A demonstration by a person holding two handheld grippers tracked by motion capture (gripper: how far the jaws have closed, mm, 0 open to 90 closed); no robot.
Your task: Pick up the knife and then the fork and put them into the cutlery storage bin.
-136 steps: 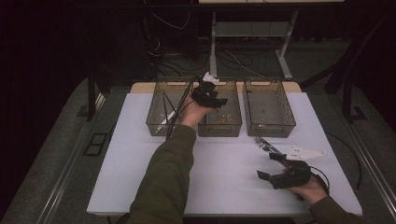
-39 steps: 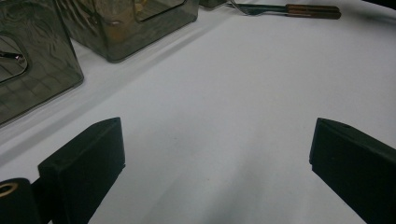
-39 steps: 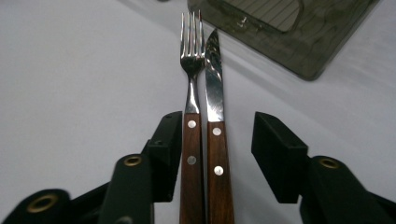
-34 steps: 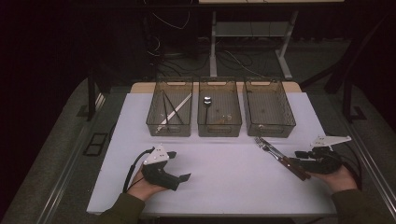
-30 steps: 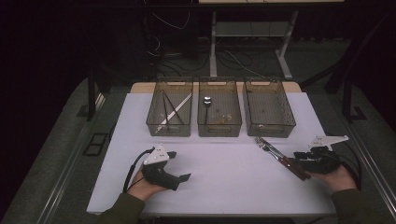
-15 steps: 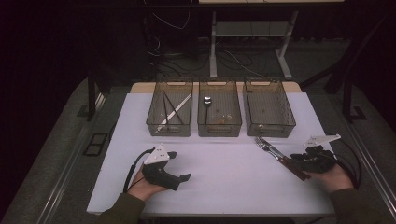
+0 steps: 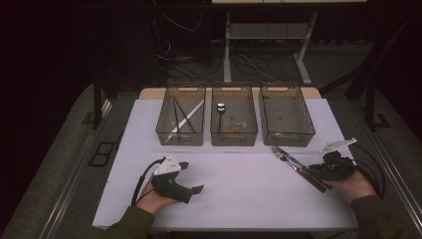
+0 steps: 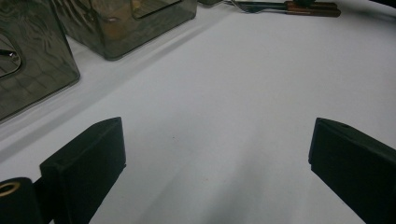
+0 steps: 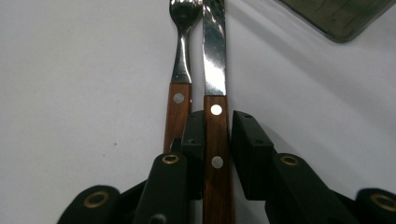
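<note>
Right claw closed on the wooden handle of the knife, its jaws having just been closing; the pads sit on either side of the handle near its upper rivets, at lower centre of the right gripper view. The fork lies just beside the knife, parallel, its handle against the outside of one jaw and not between the pads. In the high view the pair lies at right of centre on the white counter, near the front corner of the rightmost bin, with the right claw at their handle ends.

To do the lift well, raise the knife straight up and level, so that the jaw beside the fork does not drag it along. The grip looks centred on the handle; a slow start would show any slip or tilt.

Left claw rests at lower left of the high view, jaws wide apart and empty.
</note>
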